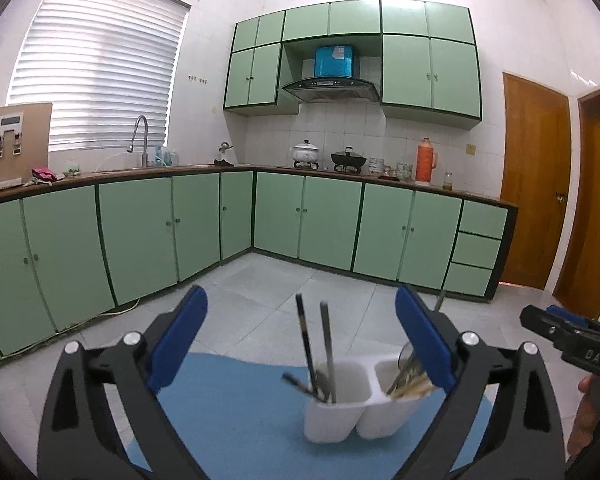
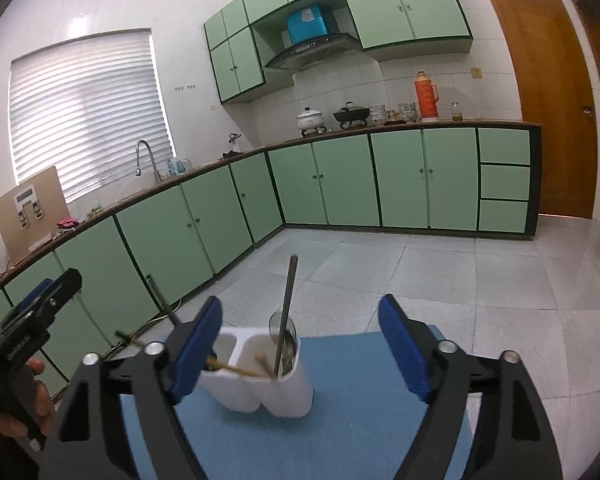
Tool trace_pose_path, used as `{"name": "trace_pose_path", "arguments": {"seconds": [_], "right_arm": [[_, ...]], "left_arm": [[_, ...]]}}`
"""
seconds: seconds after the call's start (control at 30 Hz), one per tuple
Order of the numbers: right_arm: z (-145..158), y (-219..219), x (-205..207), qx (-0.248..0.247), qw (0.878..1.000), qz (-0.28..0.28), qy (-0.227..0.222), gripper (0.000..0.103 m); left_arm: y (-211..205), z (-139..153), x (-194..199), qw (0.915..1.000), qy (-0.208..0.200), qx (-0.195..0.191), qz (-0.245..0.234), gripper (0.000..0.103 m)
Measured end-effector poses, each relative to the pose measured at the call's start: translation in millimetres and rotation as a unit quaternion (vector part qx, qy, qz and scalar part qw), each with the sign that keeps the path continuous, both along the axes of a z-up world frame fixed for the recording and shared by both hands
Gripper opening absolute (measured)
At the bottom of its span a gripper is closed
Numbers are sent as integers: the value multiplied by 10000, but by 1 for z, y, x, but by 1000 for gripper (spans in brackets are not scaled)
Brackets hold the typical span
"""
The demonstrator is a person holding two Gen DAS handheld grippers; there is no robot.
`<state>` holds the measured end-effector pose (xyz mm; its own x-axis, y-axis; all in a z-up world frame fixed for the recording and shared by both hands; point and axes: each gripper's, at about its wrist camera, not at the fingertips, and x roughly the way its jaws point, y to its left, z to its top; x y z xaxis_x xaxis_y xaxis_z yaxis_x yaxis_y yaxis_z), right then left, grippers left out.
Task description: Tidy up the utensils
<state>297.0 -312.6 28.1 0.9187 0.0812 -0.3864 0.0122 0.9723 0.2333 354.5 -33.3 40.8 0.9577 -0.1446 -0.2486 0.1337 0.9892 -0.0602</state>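
**Both hand-held grippers wide open, holder between them**

The left hand-held gripper (image 1: 302, 340) and the right hand-held gripper (image 2: 300, 344) stand with jaws spread wide, gripping nothing. Just beyond, a white two-cup holder (image 1: 340, 412) sits on the blue mat (image 1: 240, 420) covering the surface. Chopsticks (image 1: 305, 344) stand in its left cup, a metal utensil (image 2: 286, 312) in its right. Green cabinets (image 1: 140, 232) lie far behind.

L & R wrist cams, close, facing forward, both share white holder (image 1: 350, 404) on blue mat (image 2: 360, 432)
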Motion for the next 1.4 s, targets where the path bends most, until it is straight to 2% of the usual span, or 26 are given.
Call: {"name": "trace_pose_path", "arguments": {"seconds": [0.2, 0.47, 0.67, 0.9, 1.17, 1.4], "right_arm": [[-7, 12, -39, -161, 9999, 23, -31, 97], [-17, 27, -79, -309, 9993, 61, 214, 97], [-20, 44, -107, -588, 9981, 43, 163, 97], [-24, 58, -131, -511, 9984, 163, 200, 97], [-13, 70, -153, -509, 9982, 305, 88, 97], [8, 76, -174, -562, 9978, 317, -182, 97]], "left_arm": [[4, -10, -35, 9999, 39, 118, 95, 97], [10, -20, -72, 9995, 273, 154, 105, 98], [15, -25, -100, 9990, 395, 198, 84, 98], [16, -27, -128, 9989, 369, 272, -9, 98], [19, -26, -155, 9989, 402, 227, -114, 98], [19, -13, -172, 9992, 232, 303, -89, 98]]}}
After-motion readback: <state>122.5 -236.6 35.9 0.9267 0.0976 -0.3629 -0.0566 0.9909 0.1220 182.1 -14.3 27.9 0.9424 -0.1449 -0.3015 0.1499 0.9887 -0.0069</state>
